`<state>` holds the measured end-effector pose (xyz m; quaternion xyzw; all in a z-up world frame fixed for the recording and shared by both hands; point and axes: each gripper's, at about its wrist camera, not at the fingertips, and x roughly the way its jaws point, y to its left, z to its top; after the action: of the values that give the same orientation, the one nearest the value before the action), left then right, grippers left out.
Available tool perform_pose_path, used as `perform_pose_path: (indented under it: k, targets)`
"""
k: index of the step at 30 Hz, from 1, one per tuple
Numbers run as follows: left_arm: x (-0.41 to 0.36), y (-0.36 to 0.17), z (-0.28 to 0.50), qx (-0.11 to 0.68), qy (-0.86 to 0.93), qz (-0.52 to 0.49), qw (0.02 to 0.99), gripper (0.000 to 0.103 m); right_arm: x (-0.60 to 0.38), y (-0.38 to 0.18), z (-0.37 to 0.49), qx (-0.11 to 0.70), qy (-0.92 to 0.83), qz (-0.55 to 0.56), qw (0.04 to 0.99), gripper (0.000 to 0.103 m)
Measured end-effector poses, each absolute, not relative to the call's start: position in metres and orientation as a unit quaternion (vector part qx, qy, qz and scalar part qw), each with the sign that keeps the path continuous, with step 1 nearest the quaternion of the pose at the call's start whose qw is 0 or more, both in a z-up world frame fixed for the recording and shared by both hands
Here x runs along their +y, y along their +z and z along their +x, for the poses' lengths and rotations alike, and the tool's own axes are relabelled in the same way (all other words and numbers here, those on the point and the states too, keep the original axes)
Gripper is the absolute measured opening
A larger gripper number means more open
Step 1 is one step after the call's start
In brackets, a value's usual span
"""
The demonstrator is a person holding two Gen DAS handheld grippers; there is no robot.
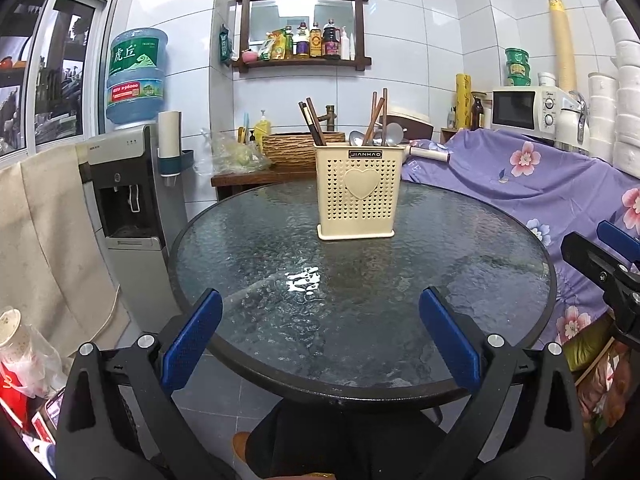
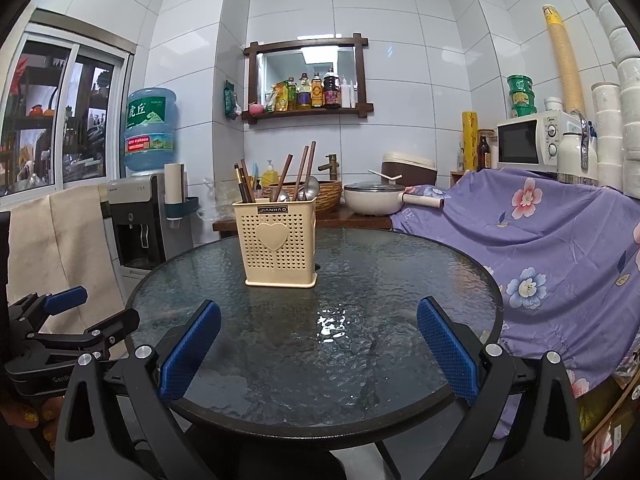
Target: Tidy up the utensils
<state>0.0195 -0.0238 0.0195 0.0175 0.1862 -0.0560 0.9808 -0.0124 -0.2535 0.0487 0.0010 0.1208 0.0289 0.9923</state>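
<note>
A cream perforated utensil holder [image 1: 359,193] [image 2: 277,241] with a heart on its front stands upright on the far half of the round glass table [image 1: 240,264] [image 2: 400,280]. Dark wooden chopsticks [image 1: 311,121] [image 2: 242,184] lean in its left side. Wooden handles and metal spoons [image 1: 380,128] [image 2: 304,184] stand in its right side. My left gripper [image 1: 320,334] hangs open over the table's near edge, nothing between its blue pads. My right gripper [image 2: 319,338] is likewise open and holds nothing. Each gripper shows at the edge of the other's view.
A water dispenser [image 1: 128,200] [image 2: 136,216] stands left of the table. A purple flowered cloth [image 1: 540,184] [image 2: 560,240] covers something on the right, with a microwave [image 1: 524,110] [image 2: 532,142] behind. A side table behind holds a woven basket [image 1: 296,146] and a white pot [image 2: 372,199].
</note>
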Motion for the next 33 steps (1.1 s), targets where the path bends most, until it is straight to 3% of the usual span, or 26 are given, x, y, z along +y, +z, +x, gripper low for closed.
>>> perform_pose_path:
  k: [33]
  targets:
    - [-0.0209, 0.0227, 0.0206, 0.178, -0.060, 0.012, 0.982, 0.097, -0.2480, 0.0492, -0.0115, 0.118, 0.029, -0.007, 0.993, 0.096]
